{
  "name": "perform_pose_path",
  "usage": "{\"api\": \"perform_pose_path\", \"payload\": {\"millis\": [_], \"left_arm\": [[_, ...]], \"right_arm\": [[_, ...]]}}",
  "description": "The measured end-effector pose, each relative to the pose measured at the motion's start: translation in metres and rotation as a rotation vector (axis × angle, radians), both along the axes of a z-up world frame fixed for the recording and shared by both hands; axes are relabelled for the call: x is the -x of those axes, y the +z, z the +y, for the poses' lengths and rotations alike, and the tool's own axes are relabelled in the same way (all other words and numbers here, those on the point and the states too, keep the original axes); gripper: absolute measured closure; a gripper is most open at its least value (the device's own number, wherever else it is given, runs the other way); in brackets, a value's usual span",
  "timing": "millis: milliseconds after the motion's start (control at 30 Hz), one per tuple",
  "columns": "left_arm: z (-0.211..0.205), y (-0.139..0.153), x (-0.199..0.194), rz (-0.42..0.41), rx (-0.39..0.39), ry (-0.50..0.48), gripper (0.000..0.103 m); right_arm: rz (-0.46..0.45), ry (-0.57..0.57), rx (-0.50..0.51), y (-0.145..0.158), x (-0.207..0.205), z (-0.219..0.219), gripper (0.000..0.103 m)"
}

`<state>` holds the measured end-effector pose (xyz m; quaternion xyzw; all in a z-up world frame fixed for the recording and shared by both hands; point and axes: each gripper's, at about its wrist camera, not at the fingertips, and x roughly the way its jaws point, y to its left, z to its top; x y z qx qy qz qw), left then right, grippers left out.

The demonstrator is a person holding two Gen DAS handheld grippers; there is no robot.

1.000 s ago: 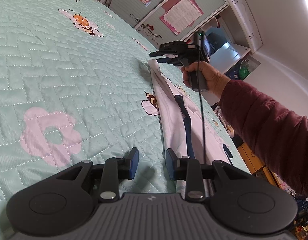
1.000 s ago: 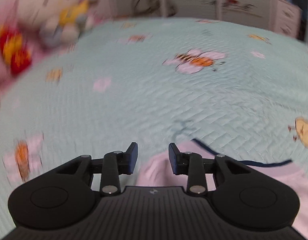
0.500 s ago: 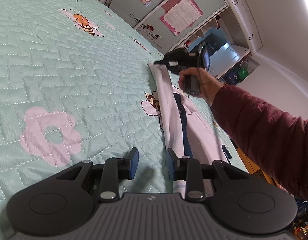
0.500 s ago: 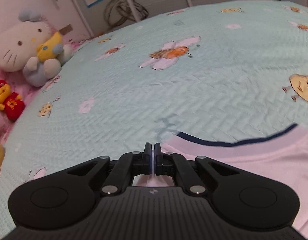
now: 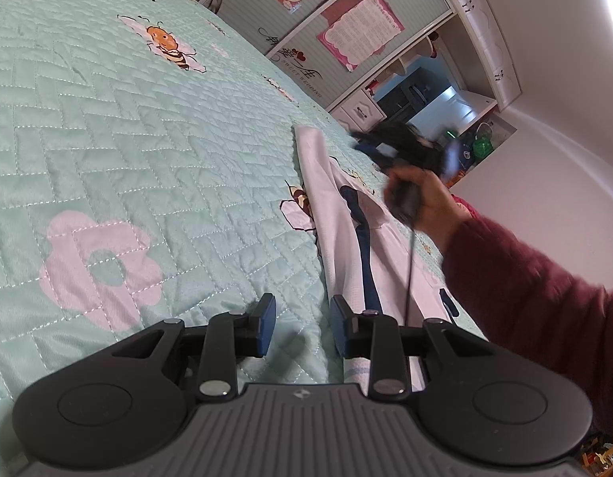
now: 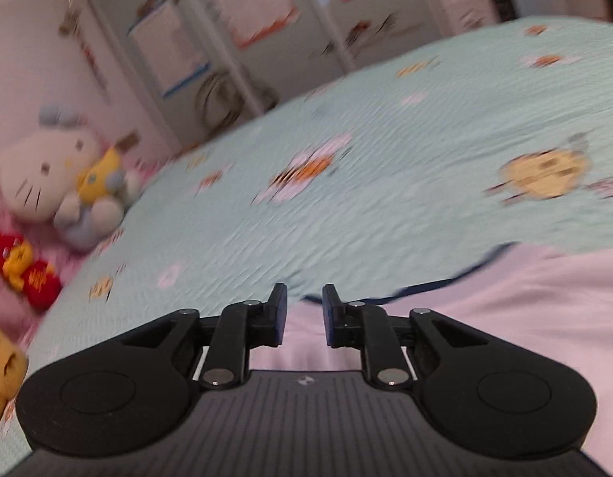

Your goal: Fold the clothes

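Left tongs [image 5: 302, 324] wide apart, empty, low centre of frame over the green quilted bed [image 5: 147, 139]. White garment with navy trim [image 5: 334, 214] lies in a long strip, centre-right, running to the lower edge. Right tongs [image 6: 304, 314] gapped, holding nothing, above the garment's edge; blurry, so contact unclear. Plush toys [image 6: 64, 175] at left.

Pale pink garment [image 5: 330, 214] with navy trim lies flat on the bed. It occupies right of centre in the left wrist view.
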<state>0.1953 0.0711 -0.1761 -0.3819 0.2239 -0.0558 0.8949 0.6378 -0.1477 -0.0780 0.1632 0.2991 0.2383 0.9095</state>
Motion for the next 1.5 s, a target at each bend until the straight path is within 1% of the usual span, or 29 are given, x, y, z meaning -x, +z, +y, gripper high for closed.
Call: {"api": "perform_pose_path", "payload": {"millis": [33, 67, 100, 133, 200, 233, 300, 367, 400, 433, 500, 567, 667, 700, 733, 767, 800, 833, 867, 1000, 1033, 1100, 1133, 1167, 1200, 1233, 1367, 1433, 1500], "left_arm": [[0.000, 0.000, 0.000, 0.000, 0.000, 0.000, 0.070], [0.000, 0.000, 0.000, 0.001, -0.001, 0.001, 0.070], [-0.001, 0.000, 0.000, 0.001, -0.002, 0.001, 0.070], [-0.001, 0.001, 0.000, 0.002, -0.004, 0.001, 0.070], [-0.001, 0.001, -0.001, 0.003, -0.005, 0.002, 0.070], [-0.001, 0.000, -0.001, 0.003, -0.005, 0.002, 0.070], [-0.001, 0.000, -0.001, 0.004, -0.004, 0.002, 0.070], [-0.001, 0.000, -0.001, 0.003, -0.001, 0.003, 0.070], [-0.001, 0.000, 0.000, 0.002, 0.002, 0.004, 0.070], [-0.001, 0.000, 0.000, 0.002, 0.005, 0.004, 0.070], [0.000, -0.001, 0.000, 0.000, 0.011, 0.004, 0.070], [0.001, -0.001, 0.000, -0.002, 0.016, 0.004, 0.070], [0.002, -0.002, 0.000, -0.004, 0.023, 0.004, 0.070], [0.002, -0.002, 0.000, -0.004, 0.025, 0.004, 0.070], [0.002, -0.002, 0.000, -0.004, 0.025, 0.004, 0.070], [0.002, -0.002, 0.000, -0.004, 0.024, 0.004, 0.070], [0.002, -0.002, 0.001, -0.003, 0.024, 0.004, 0.070], [0.002, -0.002, 0.001, -0.003, 0.024, 0.005, 0.070], [0.002, -0.001, 0.001, -0.002, 0.022, 0.005, 0.070], [0.001, 0.002, -0.001, 0.013, 0.011, 0.008, 0.070], [0.000, 0.004, -0.001, 0.022, 0.008, 0.013, 0.070], [-0.003, 0.010, 0.002, 0.049, -0.009, 0.031, 0.070], [-0.007, 0.016, 0.006, 0.064, -0.036, 0.045, 0.069], [-0.012, 0.022, 0.011, 0.078, -0.067, 0.058, 0.067], [-0.018, 0.030, 0.018, 0.090, -0.098, 0.071, 0.063], [-0.026, 0.038, 0.026, 0.099, -0.130, 0.083, 0.062], [-0.059, 0.068, 0.066, 0.135, -0.258, 0.076, 0.057], [-0.078, 0.080, 0.086, 0.170, -0.357, 0.058, 0.053], [-0.092, 0.087, 0.108, 0.183, -0.398, 0.045, 0.053]], "right_arm": [[-0.015, -0.027, 0.021, 0.003, 0.008, -0.014, 0.082], [-0.003, -0.049, 0.023, 0.003, 0.015, -0.030, 0.081], [0.021, -0.067, 0.013, 0.000, 0.021, -0.046, 0.079], [0.045, -0.086, 0.003, -0.003, 0.027, -0.062, 0.072], [0.095, -0.116, -0.010, -0.011, 0.039, -0.089, 0.067], [0.123, -0.122, -0.010, -0.018, 0.044, -0.098, 0.067], [0.146, -0.146, 0.000, -0.029, 0.054, -0.111, 0.067], [0.148, -0.187, -0.048, -0.035, 0.062, -0.121, 0.067], [0.148, -0.209, -0.078, -0.038, 0.066, -0.126, 0.063], [0.156, -0.220, -0.105, -0.041, 0.066, -0.128, 0.057], [0.173, -0.228, -0.141, -0.045, 0.062, -0.129, 0.055], [0.161, -0.213, -0.139, -0.045, 0.054, -0.125, 0.055], [0.171, -0.178, -0.089, -0.042, 0.044, -0.114, 0.055], [0.174, -0.165, -0.063, -0.043, 0.043, -0.111, 0.058], [0.177, -0.152, -0.037, -0.043, 0.042, -0.107, 0.073], [0.180, -0.140, -0.012, -0.044, 0.041, -0.104, 0.083], [0.178, -0.134, 0.003, -0.044, 0.041, -0.103, 0.099], [0.175, -0.133, 0.013, -0.044, 0.042, -0.105, 0.102], [0.171, -0.132, 0.022, -0.044, 0.042, -0.106, 0.102], [0.183, -0.126, -0.003, -0.052, 0.044, -0.117, 0.102], [0.191, -0.108, -0.016, -0.056, 0.043, -0.119, 0.101], [0.210, -0.111, -0.089, -0.062, 0.044, -0.129, 0.101], [0.220, -0.093, -0.110, -0.061, 0.058, -0.134, 0.097], [0.230, -0.057, -0.119, -0.060, 0.078, -0.137, 0.089], [0.240, -0.021, -0.128, -0.058, 0.097, -0.141, 0.073], [0.249, 0.015, -0.137, -0.056, 0.117, -0.144, 0.065], [0.286, 0.158, -0.174, -0.050, 0.197, -0.157, 0.064], [0.305, 0.230, -0.192, -0.047, 0.236, -0.164, 0.064], [0.323, 0.302, -0.210, -0.044, 0.276, -0.171, 0.064]]}}
